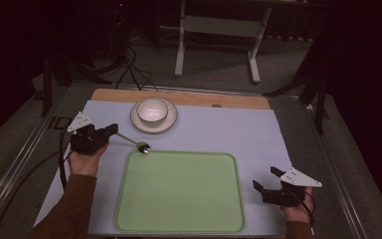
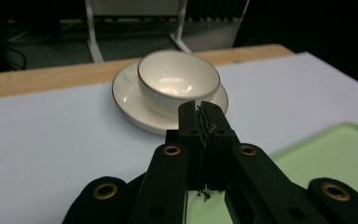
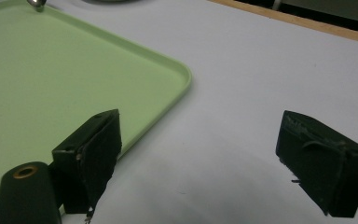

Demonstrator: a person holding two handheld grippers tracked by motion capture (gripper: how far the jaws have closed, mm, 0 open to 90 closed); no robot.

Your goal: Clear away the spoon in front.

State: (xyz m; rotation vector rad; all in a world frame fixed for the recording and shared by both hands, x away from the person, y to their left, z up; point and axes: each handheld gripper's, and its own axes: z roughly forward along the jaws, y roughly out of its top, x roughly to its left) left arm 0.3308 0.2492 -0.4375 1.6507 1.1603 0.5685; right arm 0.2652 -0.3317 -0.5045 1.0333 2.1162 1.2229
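Spoon (image 1: 132,141): lying in the left gripper's (image 1: 110,130) clenched jaws, bowl end resting at the tray's (image 1: 179,226) far left rim. The high view is showing the whole handle; the left gripper view is hiding it behind the jaws. Bowl (image 1: 152,110): sitting on a saucer (image 1: 171,122) near the bench's (image 1: 238,129) far edge. Right gripper (image 1: 267,179): jaws standing released over bare bench beside the tray's right rim.
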